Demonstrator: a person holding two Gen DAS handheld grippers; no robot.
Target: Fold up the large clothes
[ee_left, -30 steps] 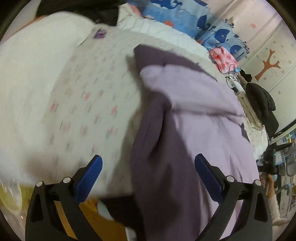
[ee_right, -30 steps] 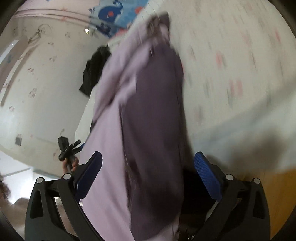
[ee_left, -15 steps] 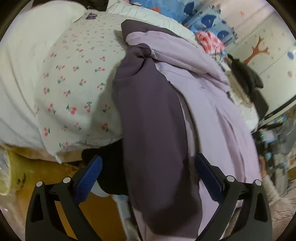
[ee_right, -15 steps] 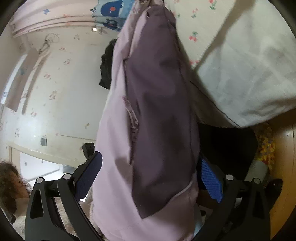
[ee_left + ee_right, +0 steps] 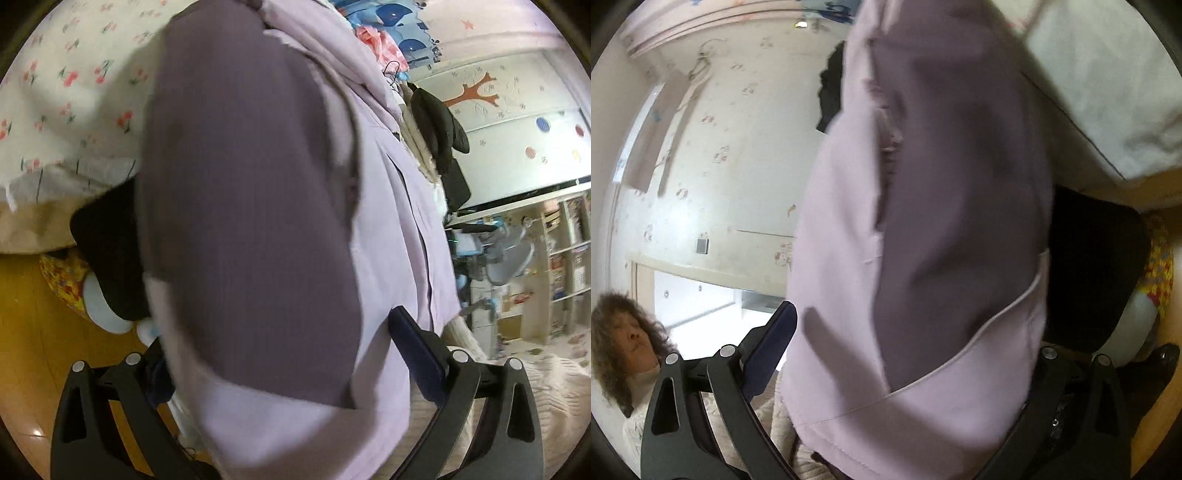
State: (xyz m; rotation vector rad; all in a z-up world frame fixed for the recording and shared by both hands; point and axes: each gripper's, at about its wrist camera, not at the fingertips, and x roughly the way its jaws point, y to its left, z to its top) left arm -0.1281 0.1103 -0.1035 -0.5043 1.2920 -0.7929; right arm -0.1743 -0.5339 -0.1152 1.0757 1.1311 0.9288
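Note:
A large lilac garment with a dark purple panel [image 5: 251, 206] hangs over the edge of a bed and fills the left wrist view. My left gripper [image 5: 280, 354] is open, its fingers spread on either side of the garment's lower end; the left finger is mostly hidden behind the cloth. The same garment [image 5: 923, 221] fills the right wrist view. My right gripper [image 5: 908, 354] is open, with the hem between its fingers; the right finger is hidden behind the cloth.
The bed has a white cherry-print cover [image 5: 66, 92]. A black item [image 5: 110, 251] and a yellow patterned thing [image 5: 62, 280] lie under the bed edge on the wooden floor [image 5: 29, 350]. A person [image 5: 624, 343] stands at the left. Shelves and a chair [image 5: 517, 258] stand at the right.
Both grippers have moved down along the garment toward its hem, which now sits between their open fingers. The bed top has slid out of view.

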